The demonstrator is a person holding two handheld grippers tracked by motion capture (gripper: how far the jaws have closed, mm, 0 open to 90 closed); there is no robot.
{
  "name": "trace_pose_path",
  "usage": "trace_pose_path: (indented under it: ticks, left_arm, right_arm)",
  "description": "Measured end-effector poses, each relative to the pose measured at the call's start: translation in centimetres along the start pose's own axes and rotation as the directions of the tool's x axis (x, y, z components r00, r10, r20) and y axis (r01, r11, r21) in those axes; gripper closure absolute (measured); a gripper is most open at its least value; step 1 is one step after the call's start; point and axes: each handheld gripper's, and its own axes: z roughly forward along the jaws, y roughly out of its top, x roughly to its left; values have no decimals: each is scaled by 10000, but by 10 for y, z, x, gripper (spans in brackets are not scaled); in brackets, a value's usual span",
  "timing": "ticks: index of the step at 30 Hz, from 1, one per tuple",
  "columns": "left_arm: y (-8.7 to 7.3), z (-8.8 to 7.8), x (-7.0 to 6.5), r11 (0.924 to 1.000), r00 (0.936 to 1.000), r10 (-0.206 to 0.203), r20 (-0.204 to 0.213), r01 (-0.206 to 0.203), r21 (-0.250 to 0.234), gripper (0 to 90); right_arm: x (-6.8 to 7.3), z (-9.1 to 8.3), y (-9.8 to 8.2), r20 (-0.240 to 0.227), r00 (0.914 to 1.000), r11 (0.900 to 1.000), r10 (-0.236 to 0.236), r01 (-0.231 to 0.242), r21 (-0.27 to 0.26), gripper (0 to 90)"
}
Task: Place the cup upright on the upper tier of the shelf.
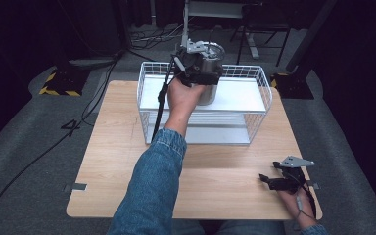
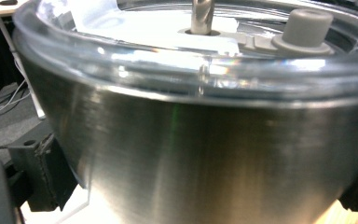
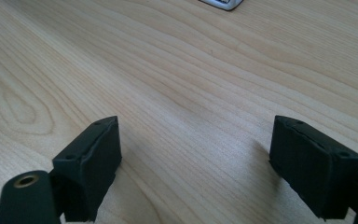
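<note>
Steel canister (image 1: 209,73) is sitting clamped in left tool (image 1: 199,66) over rack shelf (image 1: 240,95), risking slippage; right tool (image 3: 193,163) is resting wide open, empty.

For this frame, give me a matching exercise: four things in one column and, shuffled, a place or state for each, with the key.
Things:
1. steel pot
2. left gripper
3. right gripper
4. wire rack

Places or states:
A. open, low over bare wood at the table's near right corner
B. on the rack's top shelf, clear lid on
C. at the table's far side
D. fingers on either side of the pot

Pairs: 1-B, 2-D, 3-A, 4-C
</note>
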Motion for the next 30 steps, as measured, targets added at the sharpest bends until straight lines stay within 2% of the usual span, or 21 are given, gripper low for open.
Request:
trace_pose_path:
  ticks: [5,7,10,16,22,25,30]
  left_arm:
    - [-5,-2,0,9997,10000,-38,-23,38,-259,33]
    - [-6,-3,-1,9996,9999,82,-82,-84,-270,33]
    - [-6,-3,0,9997,10000,43,-77,-45,-248,32]
    - [-6,0,-1,9993,9995,-260,-158,256,-260,5]
    - [-3,-4,-1,9979,9992,-411,1,411,-493,0]
    - [-3,-8,-1,9980,9996,-226,-149,217,-601,0]
    - [-1,-18,-2,9968,9999,-8,-103,0,-797,0]
  right_arm:
    - [0,0,0,13,10000,10000,-21,21,8,171]
    - [0,0,0,12,10000,10000,-19,19,7,171]
    - [0,0,0,1,10000,10000,-2,2,5,171]
    - [0,0,0,8,10000,10000,-19,19,6,171]
    - [0,0,0,0,10000,10000,-9,9,-2,171]
    - [0,0,0,-6,10000,10000,-39,39,20,171]
    - [0,0,0,-27,10000,10000,12,-12,5,170]
